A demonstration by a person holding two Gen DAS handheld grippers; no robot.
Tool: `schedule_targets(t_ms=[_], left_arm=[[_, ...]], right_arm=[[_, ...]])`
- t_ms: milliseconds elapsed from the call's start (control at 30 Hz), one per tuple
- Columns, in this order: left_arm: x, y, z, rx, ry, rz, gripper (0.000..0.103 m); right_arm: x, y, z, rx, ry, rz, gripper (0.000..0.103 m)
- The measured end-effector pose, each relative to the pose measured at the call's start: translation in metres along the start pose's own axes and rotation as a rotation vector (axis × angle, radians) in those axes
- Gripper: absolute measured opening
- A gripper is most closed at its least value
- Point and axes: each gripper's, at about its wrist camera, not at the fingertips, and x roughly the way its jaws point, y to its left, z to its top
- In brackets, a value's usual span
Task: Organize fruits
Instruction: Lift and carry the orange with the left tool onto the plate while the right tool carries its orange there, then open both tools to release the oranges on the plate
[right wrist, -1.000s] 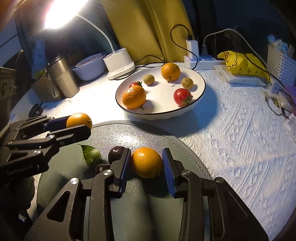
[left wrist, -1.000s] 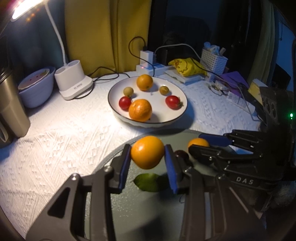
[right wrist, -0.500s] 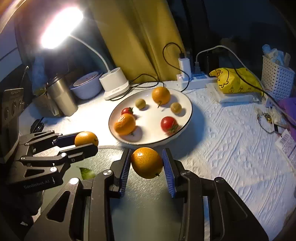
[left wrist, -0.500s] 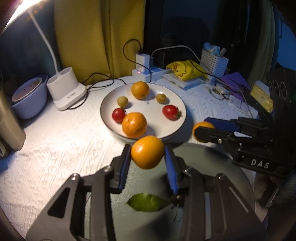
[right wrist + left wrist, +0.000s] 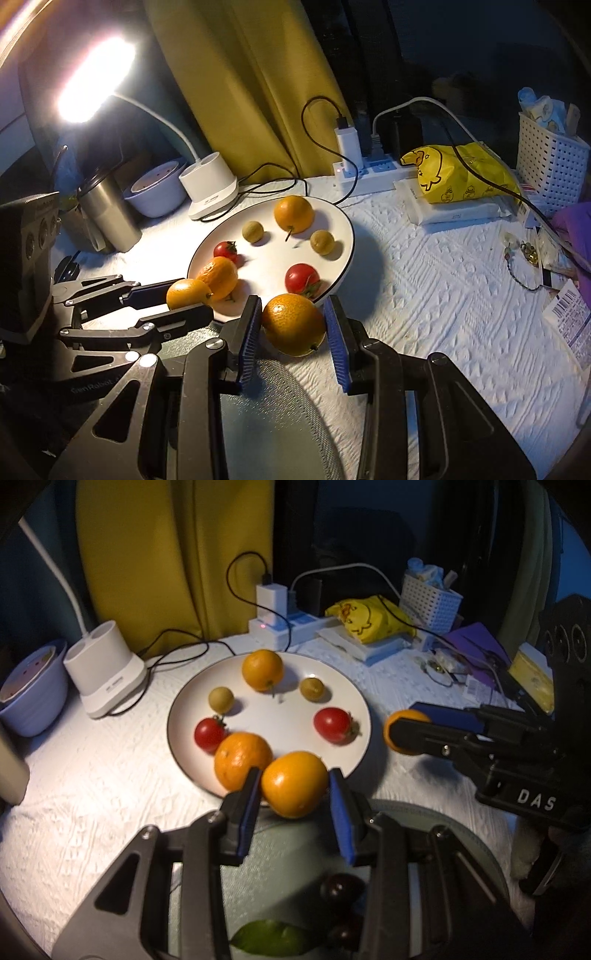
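— Which step now?
— I carry two fruits to the white plate (image 5: 360, 701): my left gripper (image 5: 293, 799) clamps one orange (image 5: 294, 783) above its near rim, my right gripper (image 5: 291, 326) clamps another orange (image 5: 293, 324) just near it.
— Next?
— Lower into free spots, then release.

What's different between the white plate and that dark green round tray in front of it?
The white plate is pale with a thin dark rim; the green tray is dark and speckled. The white plate carries oranges, tomatoes and small yellow-green fruits; the green tray shows only dark fruits and a leaf. Both are round and sit on the white cloth.
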Motion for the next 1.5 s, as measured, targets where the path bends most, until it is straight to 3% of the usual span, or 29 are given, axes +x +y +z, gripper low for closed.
schedule_targets(t_ms=[767, 1167, 1500], left_arm=[[0.005, 0.008, 0.006, 0.001, -0.012, -0.016, 0.038], [-0.009, 0.039, 0.007, -0.060, -0.062, 0.002, 0.038], [-0.001, 0.077, 0.006, -0.130, -0.065, 0.034, 0.038]], right_arm=[[0.033, 0.006, 0.016, -0.011, 0.010, 0.043, 0.037], [0.045, 0.019, 0.034, -0.028, -0.005, 0.015, 0.037], [0.085, 0.033, 0.047, -0.048, 0.037, 0.011, 0.037]])
